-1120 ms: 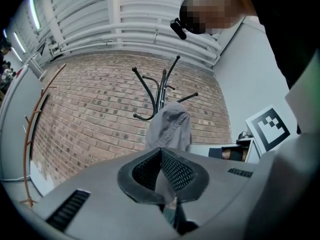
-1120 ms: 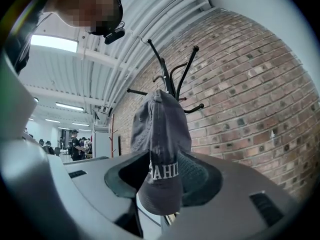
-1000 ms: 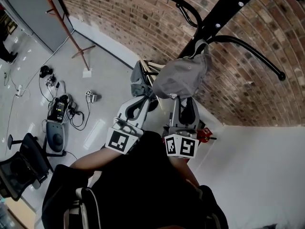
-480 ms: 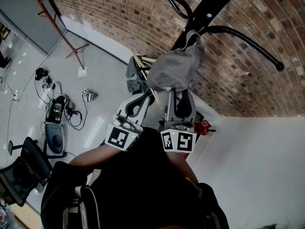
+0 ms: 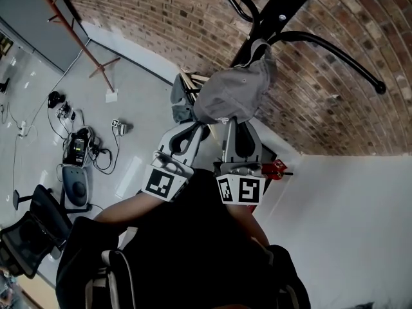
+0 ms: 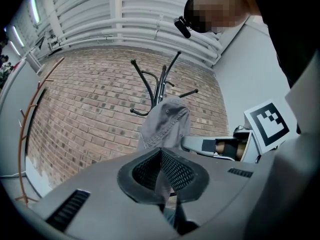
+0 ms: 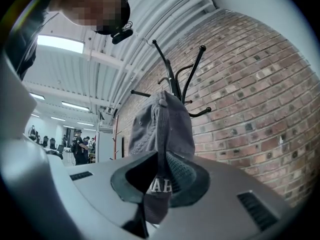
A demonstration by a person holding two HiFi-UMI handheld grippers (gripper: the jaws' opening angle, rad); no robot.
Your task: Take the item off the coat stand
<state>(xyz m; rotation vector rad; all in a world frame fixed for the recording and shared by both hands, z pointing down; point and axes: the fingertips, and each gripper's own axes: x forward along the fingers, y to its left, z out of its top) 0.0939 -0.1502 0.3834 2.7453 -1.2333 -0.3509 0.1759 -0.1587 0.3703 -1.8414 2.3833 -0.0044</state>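
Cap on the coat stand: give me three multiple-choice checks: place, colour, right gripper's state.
1. Where is the cap? A on the floor; B hung on the coat stand; C on a chair.
2. Cap's colour? A grey; B red; C white.
3. The right gripper is: A open and empty; B clamped on a hook; C shut on the cap.
1 B: it hangs from the stand before the brick wall.
2 A: grey fabric in every view.
3 C: its jaws have just been closing and now pinch the cap's edge.

Red brick wall [image 5: 161,18], pale grey floor [image 5: 138,89], black office chair [image 5: 26,234]
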